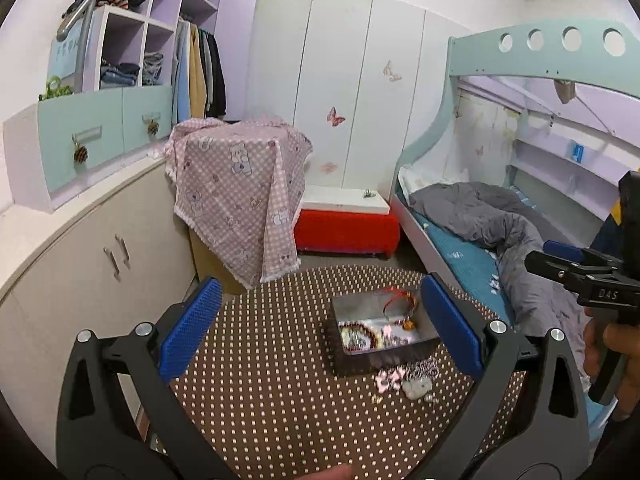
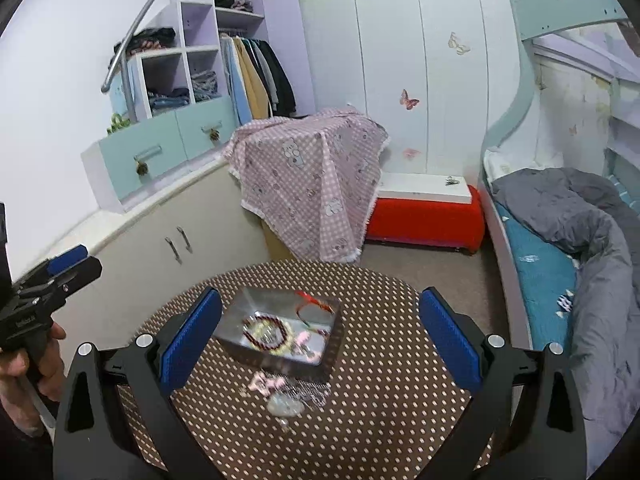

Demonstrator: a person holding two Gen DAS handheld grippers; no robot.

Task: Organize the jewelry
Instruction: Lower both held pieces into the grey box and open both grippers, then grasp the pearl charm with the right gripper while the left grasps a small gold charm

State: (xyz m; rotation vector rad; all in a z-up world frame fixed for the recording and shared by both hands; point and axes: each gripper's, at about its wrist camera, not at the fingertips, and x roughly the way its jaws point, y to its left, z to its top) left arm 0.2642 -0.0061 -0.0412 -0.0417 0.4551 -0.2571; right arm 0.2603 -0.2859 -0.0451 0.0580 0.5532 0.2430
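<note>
With the left hand-held gripper (image 1: 320, 328) and right hand-held gripper (image 2: 320, 330) both wide open and empty above the table (image 1: 260, 380), several bracelets already lie in the box (image 1: 384, 330), so next comes lowering onto the loose jewelry (image 1: 404, 382) just beside it.

Your room, listed: white wardrobe doors (image 1: 360, 80) with butterfly stickers across the frame's centre; open lilac shelving (image 1: 132, 40) with folded clothes, upper left; beige cabinet (image 1: 100, 256) at left; pink checked cloth (image 1: 240, 192) draped mid-frame; red bench (image 1: 348, 232) beside it; mint bunk bed (image 1: 540, 60) with grey duvet (image 1: 480, 212), right.
</note>
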